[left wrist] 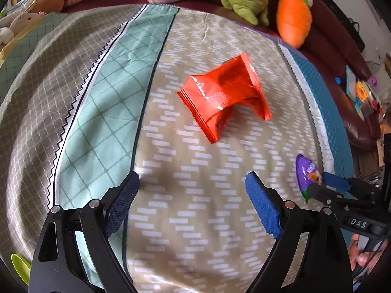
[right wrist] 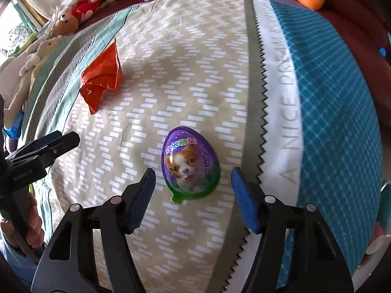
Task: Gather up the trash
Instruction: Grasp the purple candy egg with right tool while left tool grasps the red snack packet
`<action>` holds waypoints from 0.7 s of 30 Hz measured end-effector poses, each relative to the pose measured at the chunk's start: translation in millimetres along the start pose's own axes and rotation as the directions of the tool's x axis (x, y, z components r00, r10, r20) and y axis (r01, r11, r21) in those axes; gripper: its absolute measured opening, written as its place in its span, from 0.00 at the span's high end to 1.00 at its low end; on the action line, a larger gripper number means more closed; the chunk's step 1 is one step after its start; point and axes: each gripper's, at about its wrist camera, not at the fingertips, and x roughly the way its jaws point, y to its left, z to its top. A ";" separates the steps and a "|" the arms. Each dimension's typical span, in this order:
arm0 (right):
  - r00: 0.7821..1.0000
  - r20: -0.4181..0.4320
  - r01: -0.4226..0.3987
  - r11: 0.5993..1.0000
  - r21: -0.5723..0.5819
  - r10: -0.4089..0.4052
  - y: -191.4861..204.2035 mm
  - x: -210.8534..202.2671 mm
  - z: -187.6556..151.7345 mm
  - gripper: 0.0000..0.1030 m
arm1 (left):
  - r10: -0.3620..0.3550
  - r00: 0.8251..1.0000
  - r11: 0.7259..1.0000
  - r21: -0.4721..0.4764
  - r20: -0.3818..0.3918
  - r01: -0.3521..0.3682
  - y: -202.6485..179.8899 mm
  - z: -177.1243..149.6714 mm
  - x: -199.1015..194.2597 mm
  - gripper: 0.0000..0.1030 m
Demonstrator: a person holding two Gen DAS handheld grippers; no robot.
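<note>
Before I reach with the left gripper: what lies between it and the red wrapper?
Only bare patterned bedspread lies between left gripper and red wrapper, per the left wrist view.

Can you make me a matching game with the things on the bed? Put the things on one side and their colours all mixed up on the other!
Things:
1. crinkly wrapper
2. egg-shaped packet with a puppy picture
3. carrot plush
4. pads of the right gripper

Colours:
A. orange
B. blue
C. red
D. purple with a green edge

Right pairs: 1-C, 2-D, 3-A, 4-B
</note>
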 end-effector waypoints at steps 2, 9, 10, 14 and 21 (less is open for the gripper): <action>1.000 0.002 0.012 1.000 -0.015 -0.012 3.1 4.6 0.5 0.46 | 0.004 1.000 1.000 0.004 0.002 -0.004 0.8 3.1 1.0 0.14; 0.999 0.021 0.026 0.999 -0.026 -0.025 7.6 5.1 10.3 0.55 | 0.026 1.000 0.999 0.035 0.012 -0.027 1.2 25.3 9.7 0.14; 0.999 0.031 0.022 1.000 -0.013 -0.022 4.9 3.0 14.1 0.55 | 0.026 1.000 0.999 0.040 0.014 -0.027 0.2 27.8 10.3 0.14; 0.998 0.058 0.000 0.999 0.035 -0.002 -5.8 -2.7 26.9 0.55 | 0.039 0.999 0.994 0.102 0.033 -0.042 -10.1 43.8 14.8 0.14; 0.995 0.091 -0.044 0.996 0.083 0.036 -19.8 -11.1 42.0 0.55 | 0.076 0.996 0.966 0.245 0.057 -0.088 -26.8 64.7 31.4 0.14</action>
